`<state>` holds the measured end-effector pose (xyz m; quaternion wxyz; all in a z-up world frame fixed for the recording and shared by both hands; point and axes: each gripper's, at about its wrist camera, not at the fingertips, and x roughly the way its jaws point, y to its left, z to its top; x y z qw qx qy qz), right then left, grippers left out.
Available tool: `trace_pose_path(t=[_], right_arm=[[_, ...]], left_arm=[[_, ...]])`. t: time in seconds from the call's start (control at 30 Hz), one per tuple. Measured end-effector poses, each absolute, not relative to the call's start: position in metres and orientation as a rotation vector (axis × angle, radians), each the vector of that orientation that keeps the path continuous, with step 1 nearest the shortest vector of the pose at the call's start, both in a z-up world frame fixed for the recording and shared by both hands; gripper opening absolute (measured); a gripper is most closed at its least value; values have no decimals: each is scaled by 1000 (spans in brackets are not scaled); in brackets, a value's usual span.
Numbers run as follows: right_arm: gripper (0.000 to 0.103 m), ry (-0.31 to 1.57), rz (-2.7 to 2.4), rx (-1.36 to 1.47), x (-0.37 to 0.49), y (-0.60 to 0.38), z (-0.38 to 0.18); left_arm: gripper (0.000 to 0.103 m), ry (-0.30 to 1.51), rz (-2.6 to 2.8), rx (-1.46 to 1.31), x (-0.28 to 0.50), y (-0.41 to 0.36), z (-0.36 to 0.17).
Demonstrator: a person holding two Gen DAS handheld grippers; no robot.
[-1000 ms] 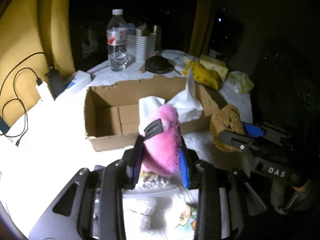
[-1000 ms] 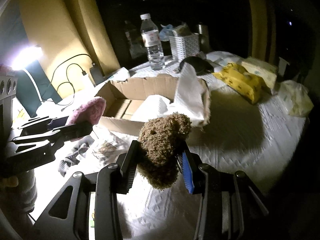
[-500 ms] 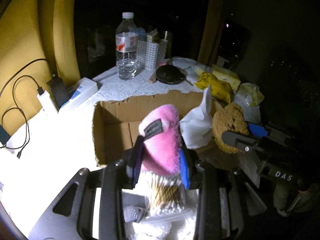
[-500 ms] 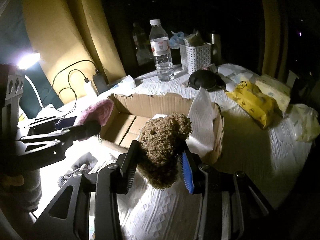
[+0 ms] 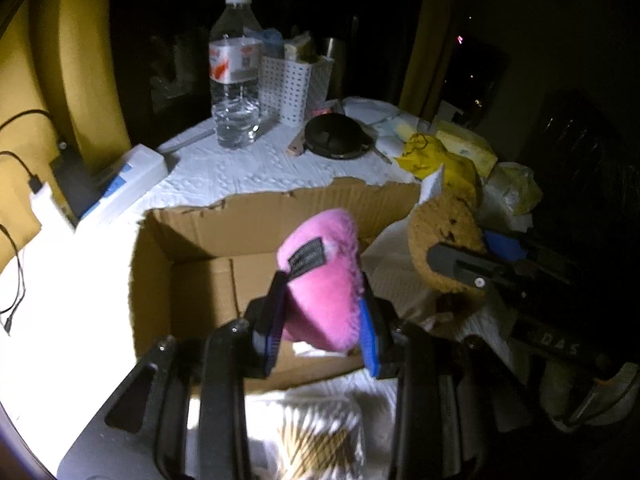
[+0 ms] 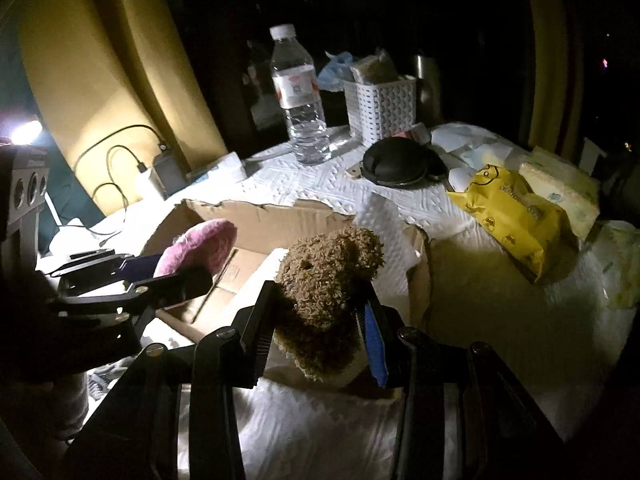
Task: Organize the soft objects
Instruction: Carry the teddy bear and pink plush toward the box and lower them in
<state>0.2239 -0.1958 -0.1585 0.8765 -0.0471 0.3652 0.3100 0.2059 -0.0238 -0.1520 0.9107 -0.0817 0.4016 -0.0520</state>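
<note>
My left gripper (image 5: 320, 320) is shut on a pink plush toy (image 5: 324, 276) with a dark label, held over the near wall of the open cardboard box (image 5: 192, 240). My right gripper (image 6: 320, 332) is shut on a brown curly plush toy (image 6: 328, 276), held above the box's near right part. The pink toy (image 6: 200, 246) and left gripper also show at the left of the right wrist view. The brown toy (image 5: 440, 232) and right gripper show at the right of the left wrist view. White paper (image 5: 396, 256) lies inside the box at its right.
Behind the box stand a water bottle (image 5: 236, 76), a white perforated basket (image 5: 292, 84) and a black round case (image 5: 338, 140). A yellow packet (image 6: 508, 212) and tissue packs lie right. A charger and cables (image 6: 148, 176) sit left. Cotton swabs (image 5: 316, 440) lie below my left gripper.
Both grippers have moved forward and up towards the box, each still holding its toy. The pink toy now hangs over the box's near wall, the brown toy over its right part.
</note>
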Motion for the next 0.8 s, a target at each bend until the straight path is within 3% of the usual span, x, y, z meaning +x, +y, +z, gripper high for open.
trace_pose_path(t=[0.43,0.63,0.73,0.8], right_arm=[[42,795,662,-107,254,-189,-187],[47,799,658,-106,255,-189,-186],[57,790,645,-112,253,-190,-182],[62,781,638,-111,251,-192,-177]], left_arm=[[34,918,-87,-164,243,-41,-190],[41,940,-70,-173,244,-38,-191],[42,939,-67,-170,240,-36,-188],[52,938,-64,-180,237,-33,-186]])
